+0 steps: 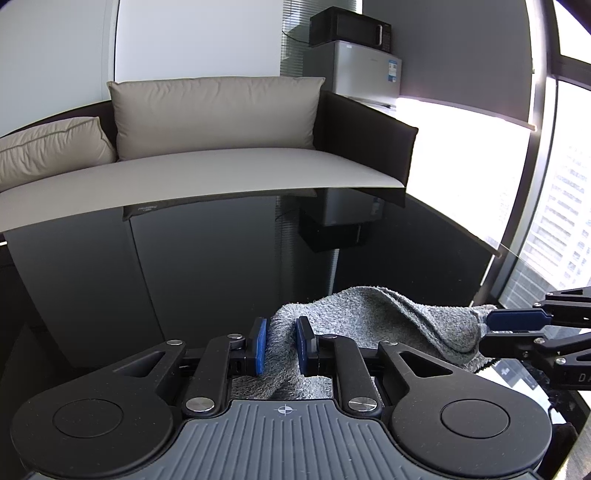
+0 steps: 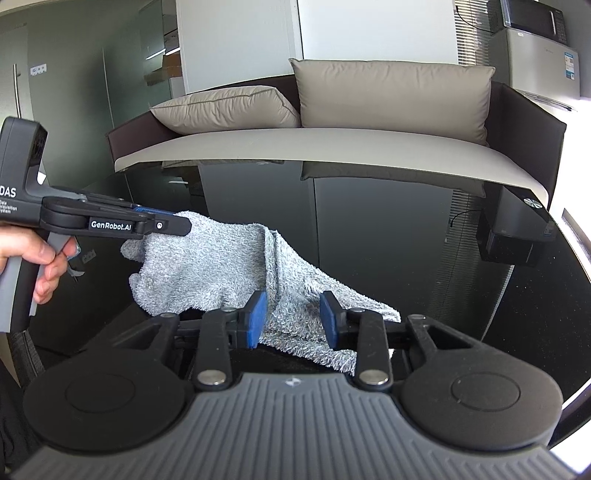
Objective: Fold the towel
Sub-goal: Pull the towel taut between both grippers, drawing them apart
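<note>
Left gripper (image 1: 282, 345): fingers (image 1: 260, 345) clenched on a bunched edge of the grey terry towel (image 1: 388, 314), cloth pinched between the blue pads.
Right gripper (image 2: 291, 319): fingers (image 2: 256, 319) parted, pads clear of the cloth; towel lies loose in the gap between them.
Towel: hangs ridged between the two grippers, raised at the left fingers, its lower part sagging to the worktop below the right fingers.
Hand (image 2: 40, 258): grips the left gripper's grey handle.
Worktop (image 1: 221, 266): glossy black glass, beyond both pairs of fingers.
Sofa (image 1: 229, 170): behind the worktop, two beige cushions (image 1: 218, 110).
Mini fridge (image 1: 365, 70): far right, microwave (image 1: 351, 27) on top.
</note>
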A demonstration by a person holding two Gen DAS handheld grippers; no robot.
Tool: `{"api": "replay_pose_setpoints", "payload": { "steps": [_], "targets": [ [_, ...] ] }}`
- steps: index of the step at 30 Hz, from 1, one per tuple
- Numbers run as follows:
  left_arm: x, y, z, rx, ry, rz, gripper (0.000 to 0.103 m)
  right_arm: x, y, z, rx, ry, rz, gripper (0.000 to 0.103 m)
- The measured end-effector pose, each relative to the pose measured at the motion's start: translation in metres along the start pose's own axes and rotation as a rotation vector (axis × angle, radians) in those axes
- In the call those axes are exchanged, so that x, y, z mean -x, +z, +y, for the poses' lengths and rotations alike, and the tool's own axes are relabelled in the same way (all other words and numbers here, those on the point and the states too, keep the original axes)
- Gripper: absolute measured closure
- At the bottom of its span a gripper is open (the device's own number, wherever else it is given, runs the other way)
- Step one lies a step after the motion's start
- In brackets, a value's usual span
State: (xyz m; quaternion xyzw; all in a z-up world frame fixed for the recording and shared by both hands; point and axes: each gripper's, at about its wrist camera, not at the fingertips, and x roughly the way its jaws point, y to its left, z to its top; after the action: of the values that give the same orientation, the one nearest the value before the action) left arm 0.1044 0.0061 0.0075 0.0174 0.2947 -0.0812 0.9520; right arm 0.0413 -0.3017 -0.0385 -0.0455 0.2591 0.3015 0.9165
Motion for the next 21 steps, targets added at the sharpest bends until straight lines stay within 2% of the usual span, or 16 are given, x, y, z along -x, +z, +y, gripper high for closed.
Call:
{"api": "replay_pose_setpoints", "payload": {
  "steps": [3, 4, 7, 16, 21],
  "targets": [
    [-0.0002, -0.0004, 0.0006, 0.001, 0.001, 0.002, 0.088, -0.0002, 0.0, 0.0, 0.01, 0.002, -0.004, 0.074],
    [-0.0004, -0.0005, 0.001, 0.002, 0.002, 0.003, 0.088, -0.0005, -0.0001, -0.0003, 0.01, 0.012, 0.003, 0.083],
    [-0.0003, -0.0007, 0.0014, 0.003, 0.002, 0.005, 0.087, -0.0031, -0.0021, 0.001, 0.021, 0.02, 0.035, 0.096],
    [0.0002, -0.0013, 0.0013, 0.005, 0.003, 0.007, 0.087, -0.0028, -0.0039, 0.0018, 0.006, 0.036, 0.065, 0.098],
    [-0.0006, -0.0002, 0.0011, 0.006, 0.003, 0.01, 0.087, 0.0007, -0.0044, 0.0002, -0.008, 0.015, 0.061, 0.098]
  ]
}}
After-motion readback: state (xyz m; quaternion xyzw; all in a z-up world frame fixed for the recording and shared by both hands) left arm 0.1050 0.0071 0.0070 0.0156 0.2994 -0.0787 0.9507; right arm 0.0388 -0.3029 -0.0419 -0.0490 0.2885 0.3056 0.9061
